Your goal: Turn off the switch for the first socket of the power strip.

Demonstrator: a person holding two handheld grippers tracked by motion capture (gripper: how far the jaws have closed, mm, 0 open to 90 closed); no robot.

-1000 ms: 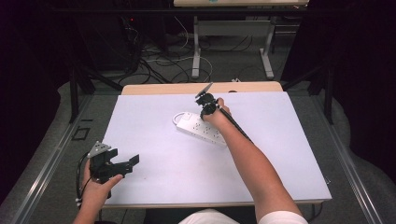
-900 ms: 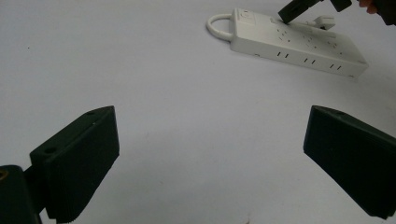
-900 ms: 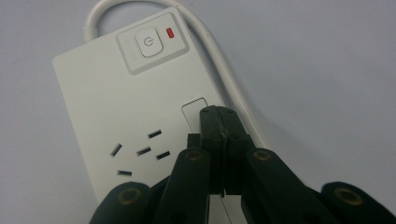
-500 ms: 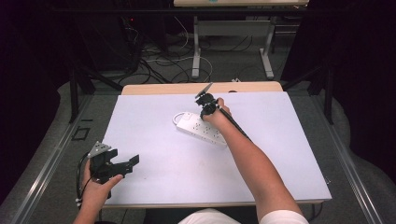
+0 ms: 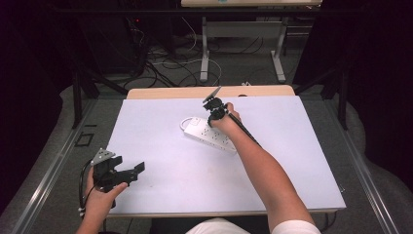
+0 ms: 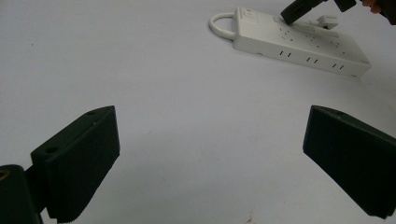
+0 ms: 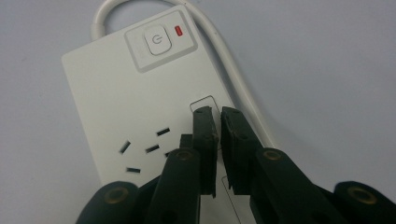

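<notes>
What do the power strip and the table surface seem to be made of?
Power strip: most likely moulded plastic, white, smooth with a slight sheen; its rounded edges, recessed button panel and cut socket slots suggest this. Table surface: a pale, matte, even sheet, perhaps laminate or a mat; the tan strip along its far edge looks like wood, but I cannot be sure.

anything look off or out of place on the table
Nothing stands out. The white power strip lies flat and intact mid-table, set at a slant, with the right tongs nearly shut just above it.
</notes>
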